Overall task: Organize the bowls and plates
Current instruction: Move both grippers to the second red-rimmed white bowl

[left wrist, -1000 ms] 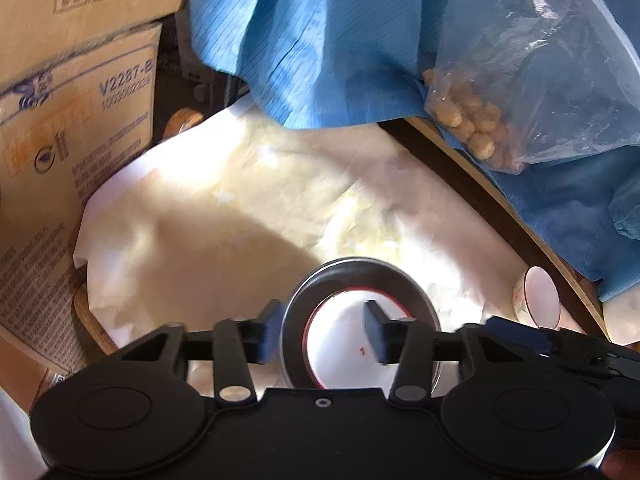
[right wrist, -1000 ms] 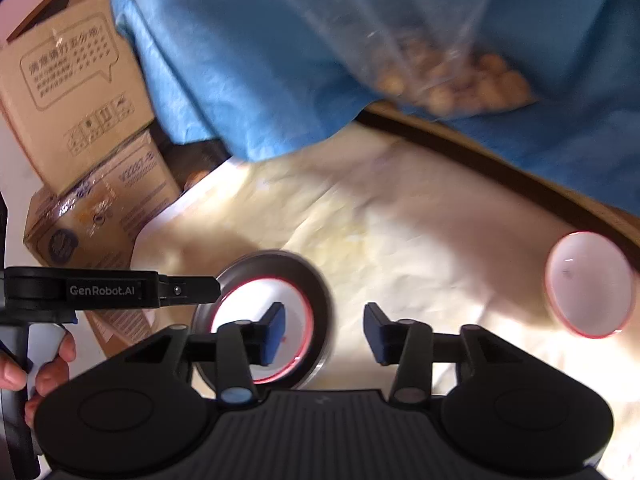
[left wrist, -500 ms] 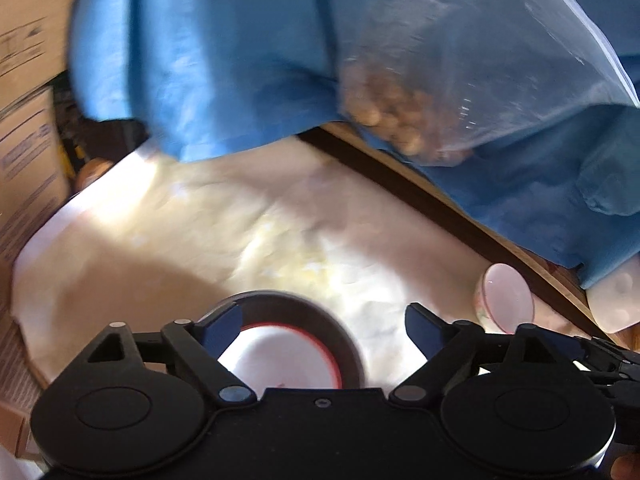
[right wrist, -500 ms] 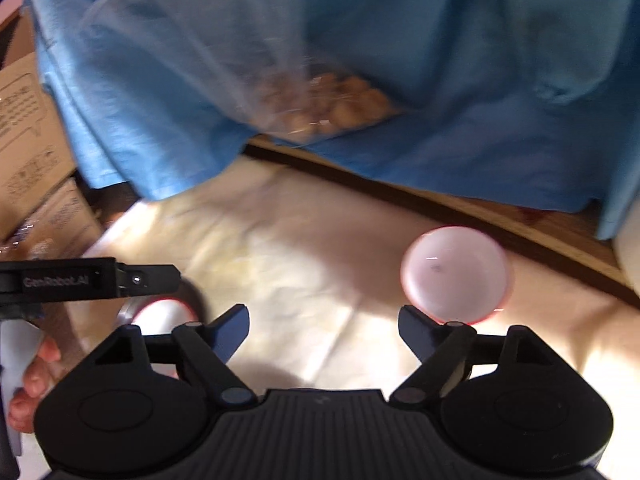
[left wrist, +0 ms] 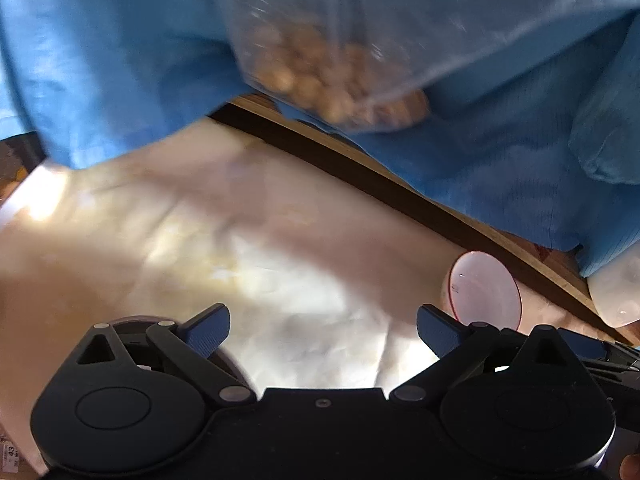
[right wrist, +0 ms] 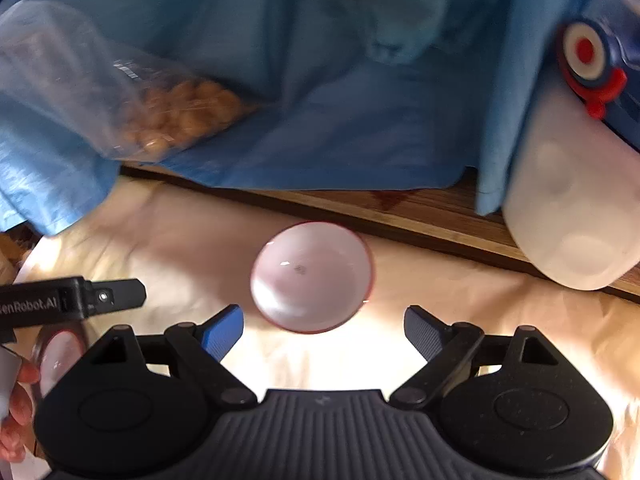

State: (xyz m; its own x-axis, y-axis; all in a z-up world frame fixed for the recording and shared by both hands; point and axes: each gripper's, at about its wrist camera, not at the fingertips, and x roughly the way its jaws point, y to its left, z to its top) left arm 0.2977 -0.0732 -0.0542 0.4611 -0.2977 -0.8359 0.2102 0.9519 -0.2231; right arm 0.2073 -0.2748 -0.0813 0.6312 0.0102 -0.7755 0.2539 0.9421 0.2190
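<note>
Right wrist view: the right gripper [right wrist: 323, 330] is opening, nothing between its jaws, the red-rimmed white bowl [right wrist: 312, 276] on the cream paper [right wrist: 460, 300] just ahead. The left gripper [left wrist: 323, 330] is opening too, empty over the paper.

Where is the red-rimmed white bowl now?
The red-rimmed white bowl sits centre in the right wrist view, on the cream cloth, just ahead of the right gripper.
</note>
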